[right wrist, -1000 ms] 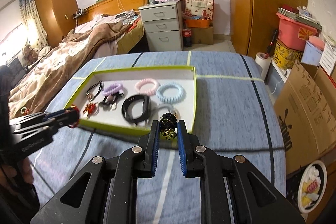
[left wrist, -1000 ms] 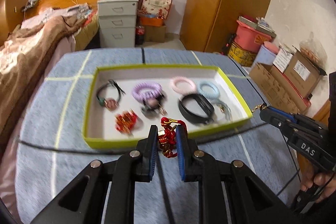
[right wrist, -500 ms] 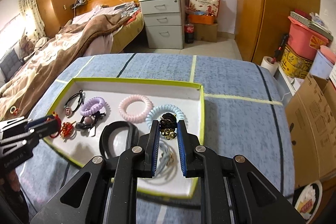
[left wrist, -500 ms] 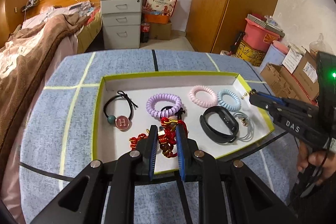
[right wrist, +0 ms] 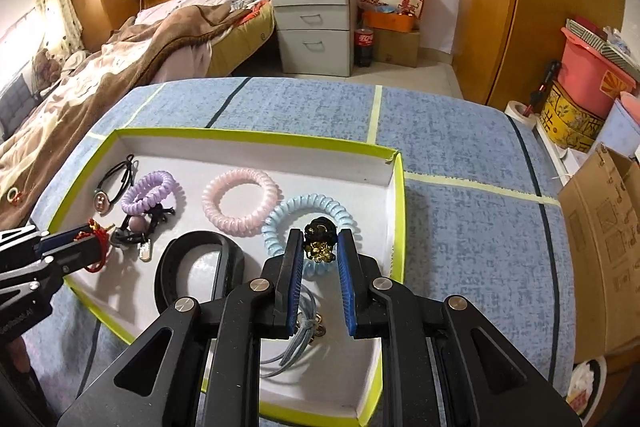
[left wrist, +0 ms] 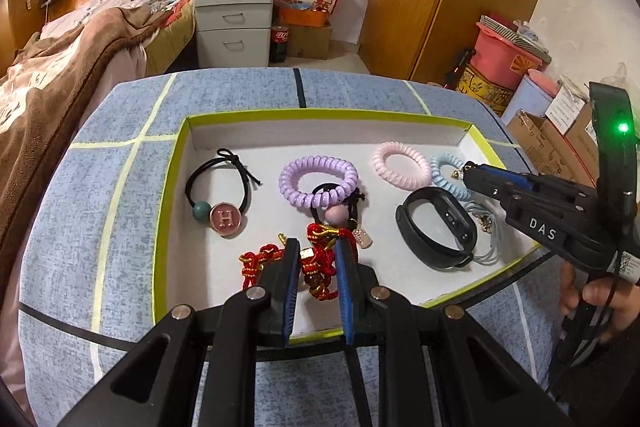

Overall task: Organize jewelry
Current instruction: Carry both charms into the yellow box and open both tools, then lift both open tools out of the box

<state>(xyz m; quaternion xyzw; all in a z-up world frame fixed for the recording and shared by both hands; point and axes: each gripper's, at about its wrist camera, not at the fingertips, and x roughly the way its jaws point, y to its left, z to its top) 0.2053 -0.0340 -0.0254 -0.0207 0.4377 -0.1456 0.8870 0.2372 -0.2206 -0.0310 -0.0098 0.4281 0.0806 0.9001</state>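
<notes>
A white tray with a lime-green rim [left wrist: 170,187] lies on the blue cloth. My left gripper [left wrist: 317,247] is shut on a red knotted cord bracelet [left wrist: 316,269] and hangs low over the tray's front middle. My right gripper [right wrist: 320,239] is shut on a black and gold charm piece [right wrist: 319,231], just above the light blue spiral tie [right wrist: 280,217]. In the tray lie a black tie with an H charm [left wrist: 226,217], a purple spiral tie [left wrist: 318,181], a pink spiral tie [left wrist: 402,165], a black wristband [left wrist: 438,227] and a grey-blue cord tie [right wrist: 298,343].
A second red knot [left wrist: 254,263] lies left of my left fingers. The right gripper's body [left wrist: 540,211] reaches in over the tray's right edge. Cardboard boxes [right wrist: 600,227] stand off the table's right side, a bed [right wrist: 120,67] to the left, a drawer cabinet [left wrist: 236,19] behind.
Both grippers have moved forward from the tray's front edge to over its inside, and sunk a little. Each still holds its piece.
</notes>
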